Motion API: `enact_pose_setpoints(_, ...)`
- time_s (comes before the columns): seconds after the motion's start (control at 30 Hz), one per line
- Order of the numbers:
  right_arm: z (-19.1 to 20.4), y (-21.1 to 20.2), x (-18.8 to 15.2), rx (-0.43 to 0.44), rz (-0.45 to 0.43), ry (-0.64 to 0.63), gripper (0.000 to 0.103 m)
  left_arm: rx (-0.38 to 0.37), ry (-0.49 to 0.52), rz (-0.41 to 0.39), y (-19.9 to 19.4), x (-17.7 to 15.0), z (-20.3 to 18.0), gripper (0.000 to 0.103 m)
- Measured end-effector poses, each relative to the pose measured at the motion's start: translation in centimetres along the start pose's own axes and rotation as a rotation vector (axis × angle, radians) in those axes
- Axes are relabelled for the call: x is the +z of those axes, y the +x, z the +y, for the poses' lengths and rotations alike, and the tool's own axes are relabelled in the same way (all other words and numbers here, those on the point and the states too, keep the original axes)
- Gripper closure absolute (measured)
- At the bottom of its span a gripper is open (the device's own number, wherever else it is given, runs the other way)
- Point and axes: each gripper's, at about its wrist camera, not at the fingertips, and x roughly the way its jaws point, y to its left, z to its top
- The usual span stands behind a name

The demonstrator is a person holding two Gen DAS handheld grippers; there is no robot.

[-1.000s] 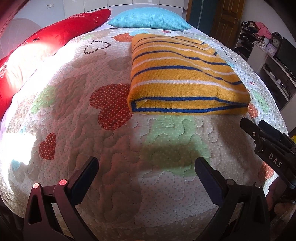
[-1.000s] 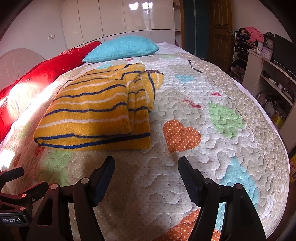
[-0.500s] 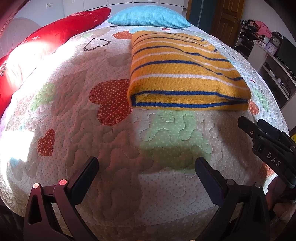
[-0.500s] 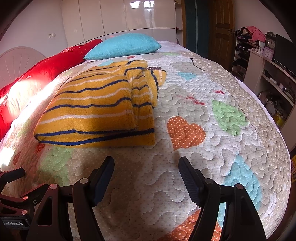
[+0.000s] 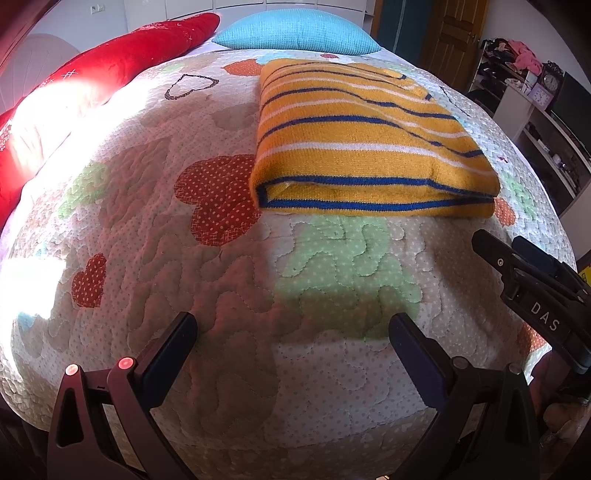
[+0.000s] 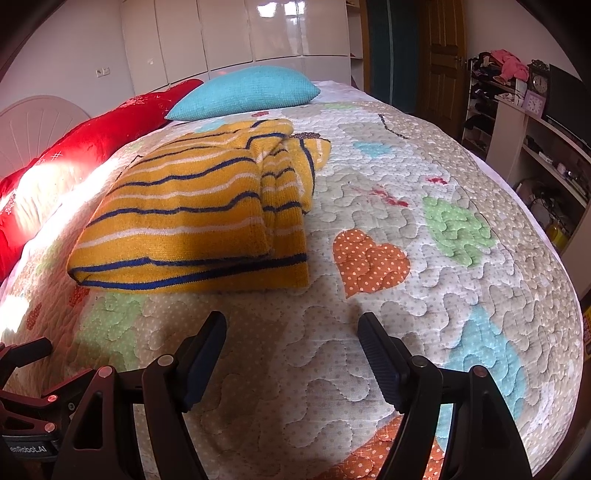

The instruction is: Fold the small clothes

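Note:
A yellow knit garment with blue and white stripes (image 5: 362, 147) lies folded into a thick rectangle on the quilted bed cover (image 5: 221, 280). It also shows in the right wrist view (image 6: 192, 218), with a sleeve part bunched at its far right. My left gripper (image 5: 291, 332) is open and empty, low over the quilt, short of the garment's near folded edge. My right gripper (image 6: 291, 332) is open and empty, near the garment's near right corner. The right gripper also shows at the right edge of the left wrist view (image 5: 532, 280).
A red bolster (image 5: 92, 77) lies along the left side of the bed and a turquoise pillow (image 5: 299, 33) at the head. Shelves with clutter (image 6: 532, 122) and a wooden door (image 6: 443, 59) stand to the right. The bed edge (image 6: 546, 236) curves down on the right.
Both grippers have drawn slightly back and lower from the garment, which sits a little higher in both views. The garment has not changed shape. Both grippers stay open.

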Motion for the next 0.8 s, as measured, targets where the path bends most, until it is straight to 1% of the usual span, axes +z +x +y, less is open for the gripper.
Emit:
enact_pose_setpoints(0.4, 0.06, 0.04, -0.08, -0.003, -0.002, 0.005, 0.022, 0.013, 0.008, -0.004, 0.11, -0.01, 0.01, 0.000)
enact_pose_setpoints(0.67, 0.07, -0.28, -0.18, 0.011, -0.022, 0.014, 0.021, 0.061, 0.037, -0.033, -0.05, -0.32, -0.46, 0.000)
enact_pose_setpoints(0.8, 0.31, -0.08, -0.32, 0.014, -0.013, 0.009, 0.021, 0.063, 0.034, -0.036, -0.01, -0.42, -0.34, 0.000)
